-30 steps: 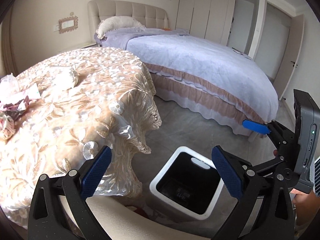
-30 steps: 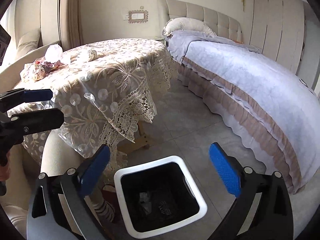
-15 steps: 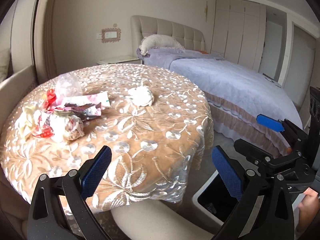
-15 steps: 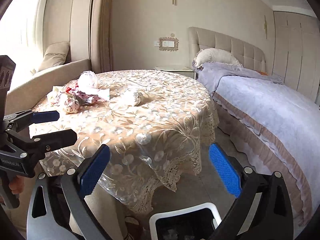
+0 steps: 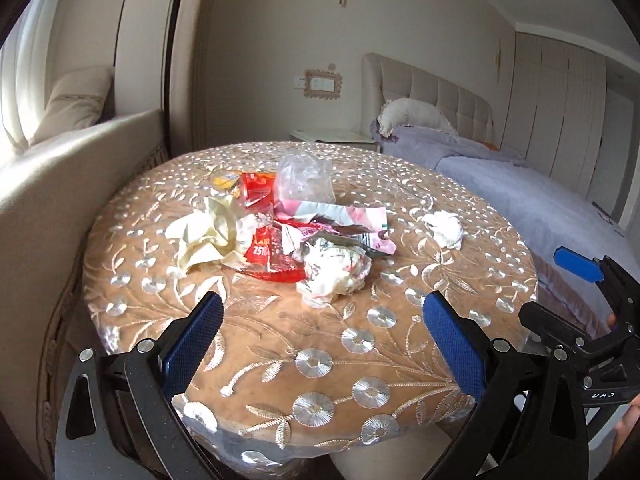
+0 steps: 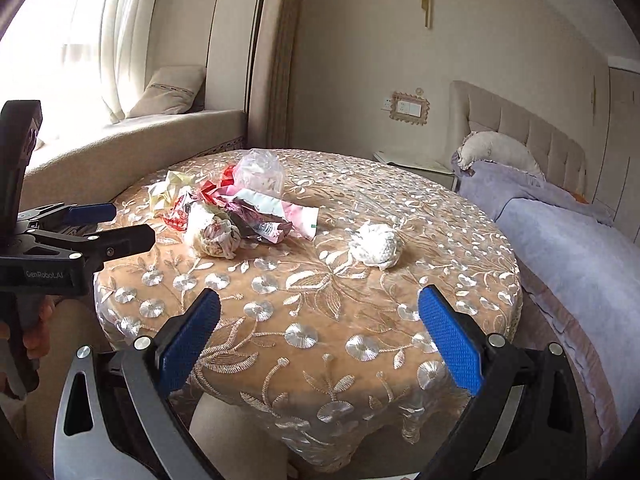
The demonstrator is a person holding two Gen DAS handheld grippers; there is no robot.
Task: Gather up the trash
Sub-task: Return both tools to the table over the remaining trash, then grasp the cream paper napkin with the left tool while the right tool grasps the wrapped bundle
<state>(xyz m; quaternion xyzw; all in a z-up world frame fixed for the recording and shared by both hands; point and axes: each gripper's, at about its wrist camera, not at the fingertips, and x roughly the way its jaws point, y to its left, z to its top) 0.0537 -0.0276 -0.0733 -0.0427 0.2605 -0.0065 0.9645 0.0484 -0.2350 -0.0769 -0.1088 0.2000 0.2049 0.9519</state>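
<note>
Presently catalogued, with clock directions read on the round table (image 5: 280, 360) from the left wrist view, six o'clock being the near edge:

- Left gripper (image 5: 324, 344): blue pads spread wide apart, nothing between them, hovering over the near edge at six o'clock.
- Right gripper (image 6: 320, 340): jaws likewise wide apart and bare, hovering over the near edge; also seen at four o'clock off the rim in the left wrist view.
- Trash pile (image 5: 280, 224): heaped left of centre toward ten o'clock, resting on the embroidered tablecloth (image 5: 360, 352).
- Crumpled cream paper (image 5: 208, 232): at the nine o'clock side of the pile.
- Red wrapper (image 5: 272, 260): under and beside the cream paper, partly covered.
- Clear plastic bag (image 5: 306, 178): at the twelve o'clock end of the pile.
- Pink-and-white wrapper (image 5: 344, 220): lying flat, reaching toward two o'clock.
- Printed crumpled ball (image 5: 334, 272): nearest item of the pile, toward six o'clock.
- White tissue wad (image 5: 444, 226): alone at two o'clock, well apart from the pile.
- Bed (image 5: 540, 192): lilac cover, beyond the table at three o'clock.
- Window seat (image 6: 140, 140): with cushion, at ten o'clock.
</note>
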